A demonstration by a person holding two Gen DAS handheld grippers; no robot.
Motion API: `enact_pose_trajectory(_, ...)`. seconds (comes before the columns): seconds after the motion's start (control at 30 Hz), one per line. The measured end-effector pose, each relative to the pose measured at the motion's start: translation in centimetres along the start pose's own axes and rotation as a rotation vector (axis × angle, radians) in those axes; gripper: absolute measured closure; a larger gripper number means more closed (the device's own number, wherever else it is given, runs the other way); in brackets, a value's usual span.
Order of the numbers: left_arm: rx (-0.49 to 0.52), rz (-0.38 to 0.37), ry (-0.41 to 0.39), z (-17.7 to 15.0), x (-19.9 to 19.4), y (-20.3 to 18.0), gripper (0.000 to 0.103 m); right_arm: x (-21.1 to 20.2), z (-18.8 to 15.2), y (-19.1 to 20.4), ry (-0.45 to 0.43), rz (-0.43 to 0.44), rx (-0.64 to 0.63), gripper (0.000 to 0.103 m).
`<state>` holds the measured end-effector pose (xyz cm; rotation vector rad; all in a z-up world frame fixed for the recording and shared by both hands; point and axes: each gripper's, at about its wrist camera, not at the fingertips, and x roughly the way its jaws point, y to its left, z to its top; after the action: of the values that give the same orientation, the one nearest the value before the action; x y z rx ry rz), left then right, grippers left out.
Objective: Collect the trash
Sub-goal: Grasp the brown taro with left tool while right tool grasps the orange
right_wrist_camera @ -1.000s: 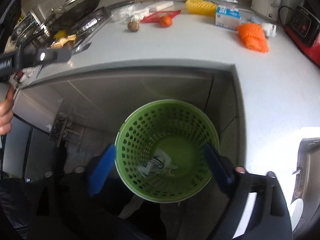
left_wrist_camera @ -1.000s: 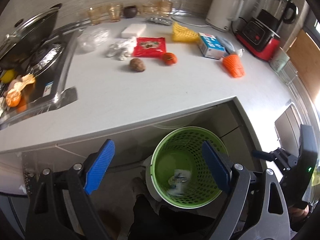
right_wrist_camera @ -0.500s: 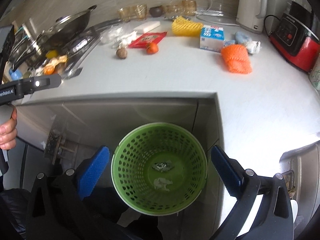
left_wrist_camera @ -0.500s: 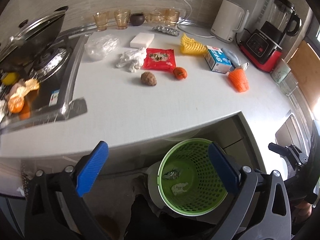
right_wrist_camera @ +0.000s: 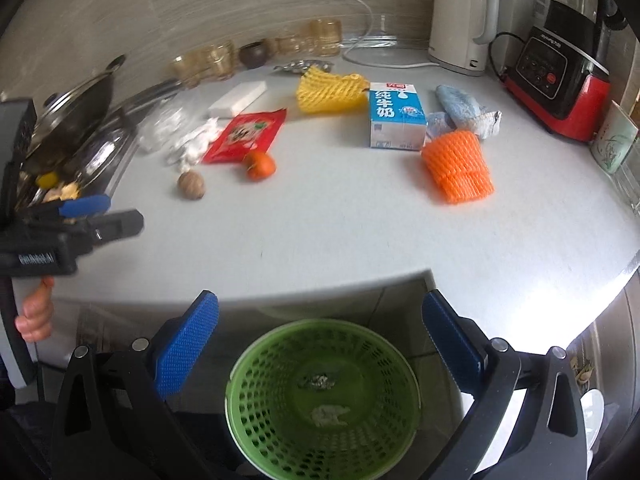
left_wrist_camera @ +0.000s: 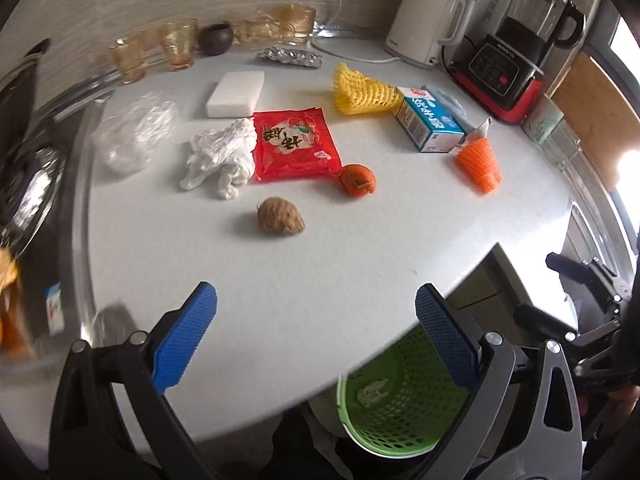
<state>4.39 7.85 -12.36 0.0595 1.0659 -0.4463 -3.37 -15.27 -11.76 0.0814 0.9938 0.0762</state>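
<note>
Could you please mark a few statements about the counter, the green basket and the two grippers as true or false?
1. The green basket stands on the countertop. False: it sits below the counter's edge, on the floor side.
2. Both the left gripper and the right gripper are open and empty. True.
3. The milk carton lies inside the basket. False: it stands on the countertop, beside the orange foam net.
4. Two small scraps lie at the basket's bottom. True.
5. The red packet lies next to crumpled white plastic. True.
</note>
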Motion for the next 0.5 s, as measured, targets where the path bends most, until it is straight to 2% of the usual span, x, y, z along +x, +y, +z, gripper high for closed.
enact_pose_trajectory(0.2,0.021,-0.005,0.002,1.8,3.5,1.6,0.008,2.4,2.2,0.6,0.005,-0.043,0.049,0.002)
enact_pose_trajectory(0.33,-0.007,0.009,0.015,2.7,5.4,2.3,0.008,3.3,3.5,0.8,0.001,-0.049,0.062,0.002)
enact_pose_trajectory(0.4,-0.028,0.012,0.012,3.1,6.1,2.4,0.010,3.9,4.2,0.9,0.001,-0.049,0.048,0.002)
enact_pose_trajectory(0.5,-0.064,0.039,0.015,3.6,7.2,2.3,0.023,4.7,5.1,1.0,0.006,-0.045,0.017,0.002)
